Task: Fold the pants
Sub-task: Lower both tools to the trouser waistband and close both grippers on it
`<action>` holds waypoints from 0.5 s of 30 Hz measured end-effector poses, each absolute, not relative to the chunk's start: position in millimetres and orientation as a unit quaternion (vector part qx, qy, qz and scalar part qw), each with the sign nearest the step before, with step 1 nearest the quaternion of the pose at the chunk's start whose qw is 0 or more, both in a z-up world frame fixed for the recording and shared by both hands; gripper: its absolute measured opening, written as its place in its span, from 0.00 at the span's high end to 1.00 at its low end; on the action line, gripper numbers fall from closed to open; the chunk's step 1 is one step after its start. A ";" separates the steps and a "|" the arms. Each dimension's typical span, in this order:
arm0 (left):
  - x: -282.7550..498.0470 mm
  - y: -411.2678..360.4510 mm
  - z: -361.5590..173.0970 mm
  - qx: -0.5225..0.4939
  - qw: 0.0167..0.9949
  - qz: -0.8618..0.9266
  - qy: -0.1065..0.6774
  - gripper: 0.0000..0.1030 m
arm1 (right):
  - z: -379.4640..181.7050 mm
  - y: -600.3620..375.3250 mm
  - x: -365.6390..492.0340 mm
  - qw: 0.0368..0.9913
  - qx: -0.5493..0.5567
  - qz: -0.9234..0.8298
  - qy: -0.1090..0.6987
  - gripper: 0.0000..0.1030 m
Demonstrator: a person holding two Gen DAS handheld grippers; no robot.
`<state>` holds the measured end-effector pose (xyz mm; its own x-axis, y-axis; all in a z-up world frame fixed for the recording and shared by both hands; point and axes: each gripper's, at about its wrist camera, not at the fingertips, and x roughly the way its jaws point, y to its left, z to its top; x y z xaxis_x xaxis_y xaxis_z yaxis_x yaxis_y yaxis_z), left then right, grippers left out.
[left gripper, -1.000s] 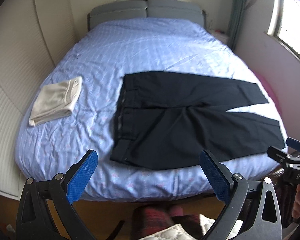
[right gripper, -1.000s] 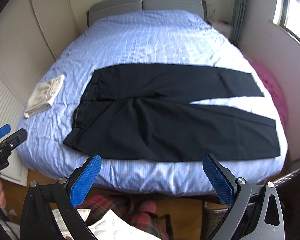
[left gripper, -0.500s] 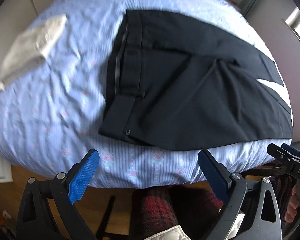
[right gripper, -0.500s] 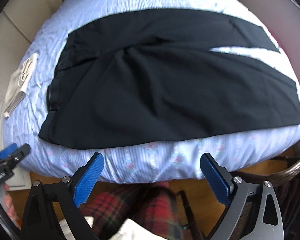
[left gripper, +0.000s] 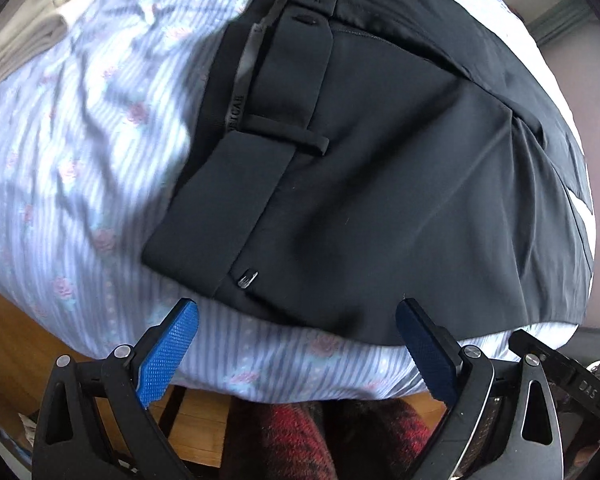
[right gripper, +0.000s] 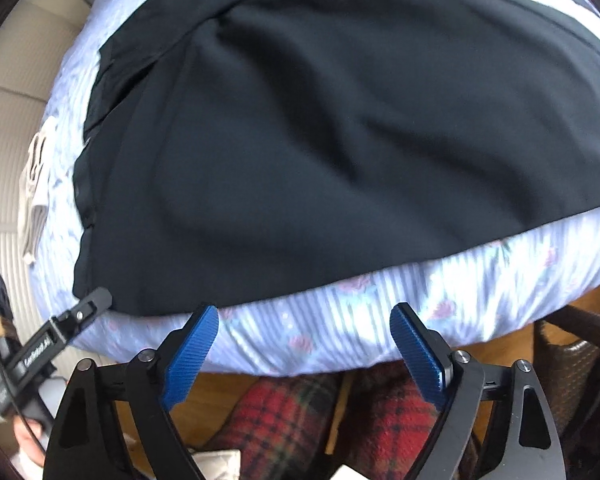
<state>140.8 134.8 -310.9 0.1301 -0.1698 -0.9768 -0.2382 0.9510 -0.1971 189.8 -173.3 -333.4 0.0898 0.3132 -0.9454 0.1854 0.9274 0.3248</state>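
Observation:
Black pants lie flat on the bed, waistband to the left, legs running right. They fill the right wrist view. My left gripper is open and empty, just off the bed's near edge below the waistband corner. My right gripper is open and empty, just off the near edge below the near leg. Neither touches the pants.
The bed has a blue striped floral sheet. A folded beige garment lies at the bed's left side. Wooden floor and red plaid slippers are below the grippers. The other gripper shows at the left.
Both grippers have moved down and forward toward the bed's near edge. The pants now fill both views. Both jaws stay open.

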 end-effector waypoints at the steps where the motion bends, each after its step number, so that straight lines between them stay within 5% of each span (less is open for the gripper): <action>1: 142.8 133.5 -313.3 -0.158 0.735 0.024 0.659 0.03 | -339.7 -175.9 192.5 0.713 0.194 0.041 0.672 0.16; 4: 147.9 130.4 -324.5 -0.159 0.733 0.031 0.661 0.04 | -356.4 -177.7 200.5 0.703 0.222 0.035 0.675 0.23; 10: 154.0 138.1 -341.4 -0.212 0.712 0.033 0.669 0.21 | -374.5 -190.2 208.5 0.684 0.260 0.031 0.681 0.33; 15: 159.8 141.6 -322.5 -0.221 0.714 0.016 0.664 0.69 | -369.2 -203.8 221.0 0.687 0.277 0.025 0.672 0.55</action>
<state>159.8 141.6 -322.5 0.1167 -0.2720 -0.9552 -0.3163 0.9015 -0.2954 221.0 -203.8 -369.2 0.0962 0.4066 -0.9085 0.3378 0.8452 0.4141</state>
